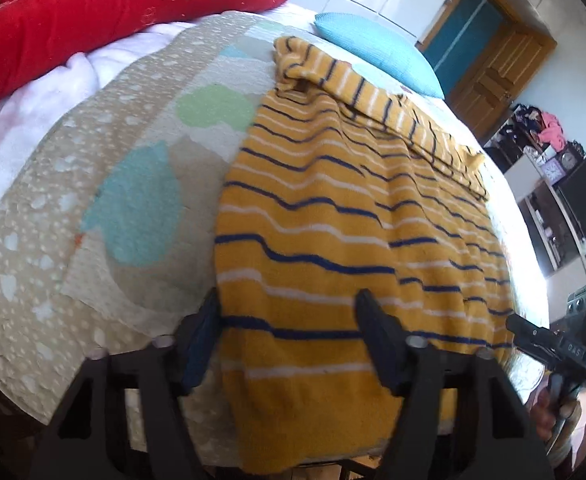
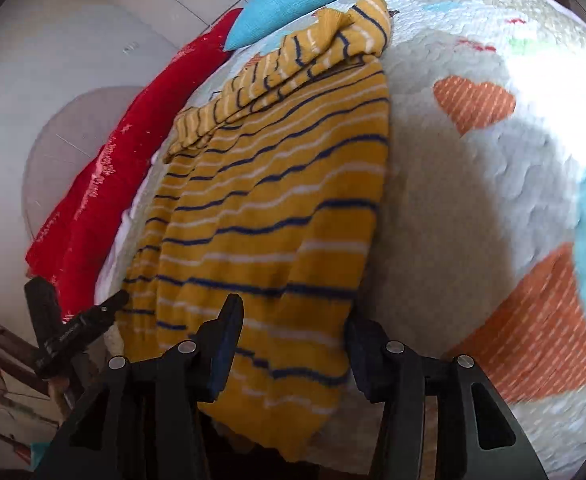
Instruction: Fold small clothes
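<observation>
A yellow top (image 1: 333,216) with navy and white stripes lies flat on the quilted bed cover (image 1: 133,200), sleeves folded across its far end. Its hem hangs over the near bed edge. My left gripper (image 1: 289,294) stands open over the hem's left corner, with the cloth's edge between the fingers and no pad pressing. In the right wrist view the same top (image 2: 277,208) runs away from me. My right gripper (image 2: 295,312) is open over the hem's right corner. A hand (image 1: 549,412) holds the right tool at the far right of the left wrist view.
A red pillow (image 1: 113,12) and a blue pillow (image 1: 377,52) lie at the far end of the bed, with a white blanket (image 1: 25,120) beside them. A wooden door (image 1: 493,60) and a shelf with clocks (image 1: 553,164) stand beyond the bed's right side.
</observation>
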